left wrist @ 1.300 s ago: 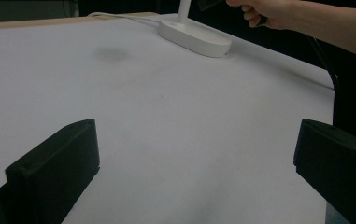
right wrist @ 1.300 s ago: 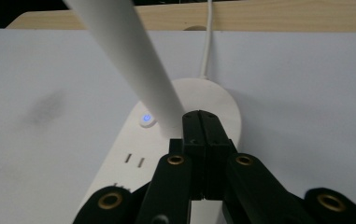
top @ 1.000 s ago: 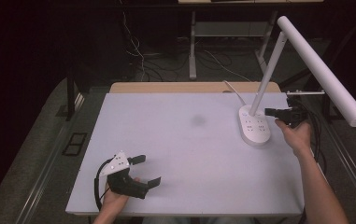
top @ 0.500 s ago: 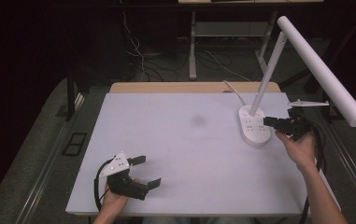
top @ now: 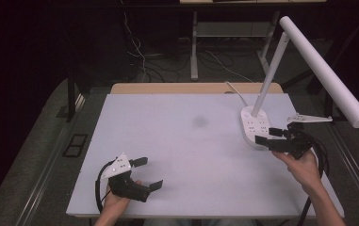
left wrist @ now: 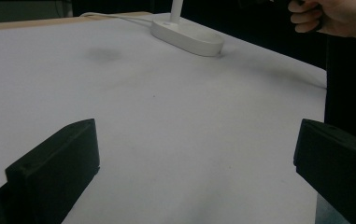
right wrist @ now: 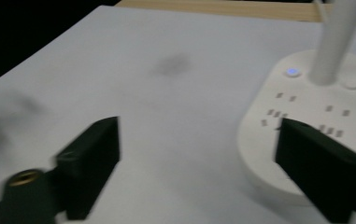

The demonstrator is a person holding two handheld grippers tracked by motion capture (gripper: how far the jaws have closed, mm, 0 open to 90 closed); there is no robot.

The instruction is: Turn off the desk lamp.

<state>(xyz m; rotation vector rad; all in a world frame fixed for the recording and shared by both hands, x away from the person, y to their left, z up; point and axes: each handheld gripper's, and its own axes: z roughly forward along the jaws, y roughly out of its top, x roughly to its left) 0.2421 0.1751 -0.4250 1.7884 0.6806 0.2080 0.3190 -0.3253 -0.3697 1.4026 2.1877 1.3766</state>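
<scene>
A white desk lamp stands at the table's back right, with its oval base on the white tabletop and its long tube head slanting out over the right edge. My right gripper hovers at the near side of the base; its jaws have just been opening and nothing is between them. In the right gripper view the base lies at the right, its blue button lit, behind the open right gripper. My left gripper rests open at the front left, and the left gripper has bare table between its jaws.
A faint dark smudge marks the table's middle. A wooden strip runs along the back edge, where the lamp's cord leaves the table. Cables and a stand's leg lie on the dark floor behind.
The right gripper has moved from the right of the lamp base toward its near side, leftward and nearer to me, and its jaws went from shut to open. The left gripper stayed put.
</scene>
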